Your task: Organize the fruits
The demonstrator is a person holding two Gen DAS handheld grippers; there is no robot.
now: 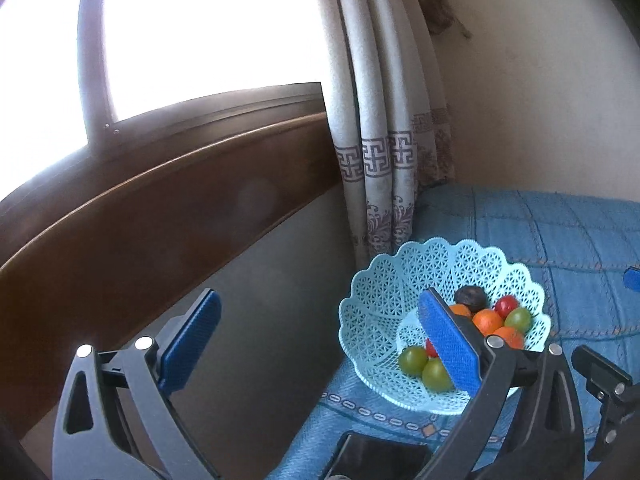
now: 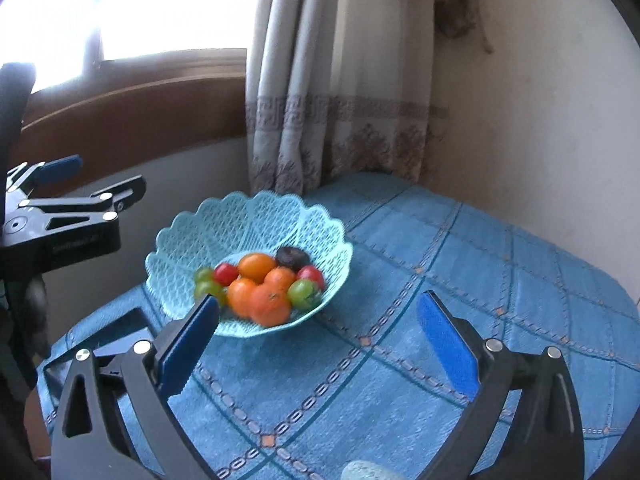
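Both grippers, left gripper (image 1: 320, 340) and right gripper (image 2: 316, 344), gape wide and hold nothing, probably since every fruit (image 2: 264, 280) already sits heaped in the lattice basket (image 2: 248, 224), at 11 o'clock on the blue cloth (image 2: 440, 280) in the right wrist view.

Bright daylight is pouring through the window (image 1: 192, 40) at ten o'clock, washing its panes out to white. A dark brown wooden sill (image 1: 152, 200) is running beneath it, above a grey wall. A pale curtain (image 2: 320, 80) with a patterned border is hanging at twelve o'clock. A cream wall (image 2: 540, 100) is standing at two o'clock. A blue quilted cloth (image 2: 460, 280) is covering the tabletop.
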